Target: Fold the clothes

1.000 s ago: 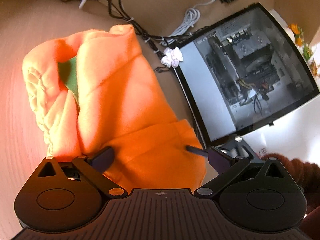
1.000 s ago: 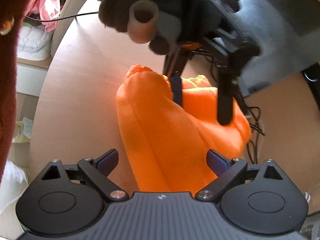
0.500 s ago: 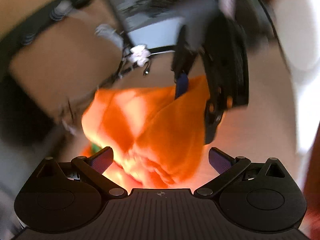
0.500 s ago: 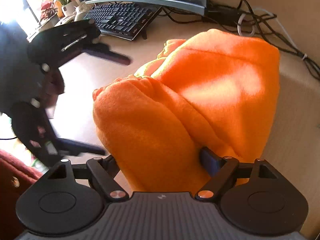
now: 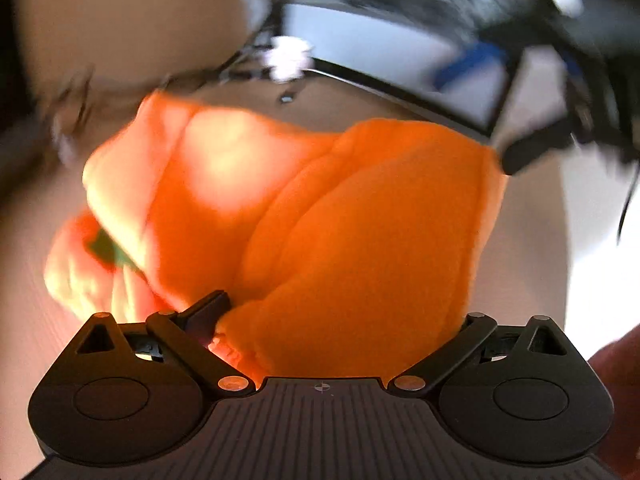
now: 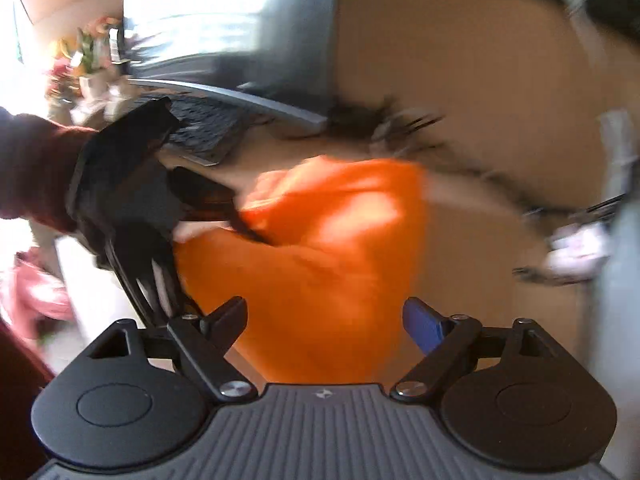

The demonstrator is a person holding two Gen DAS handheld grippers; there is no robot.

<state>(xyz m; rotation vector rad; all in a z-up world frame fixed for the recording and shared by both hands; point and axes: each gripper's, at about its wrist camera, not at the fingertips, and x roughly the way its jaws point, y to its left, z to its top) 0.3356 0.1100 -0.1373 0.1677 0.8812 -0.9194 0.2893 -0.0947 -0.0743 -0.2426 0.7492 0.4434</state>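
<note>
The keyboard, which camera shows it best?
The right wrist view: the keyboard lies behind the orange garment, partly covered by the left gripper. The left wrist view shows no keyboard, only blur beyond the garment.

Place: I'm at a home computer desk.
Surface: pale wooden desk [image 6: 460,80] under my hands.
Gear: keyboard [image 6: 204,128] below a monitor [image 6: 224,20]; glass-sided PC case [image 5: 400,40], cables trailing.
Homely touches: flowers [image 6: 80,60] by the bright window side, blurred.
</note>
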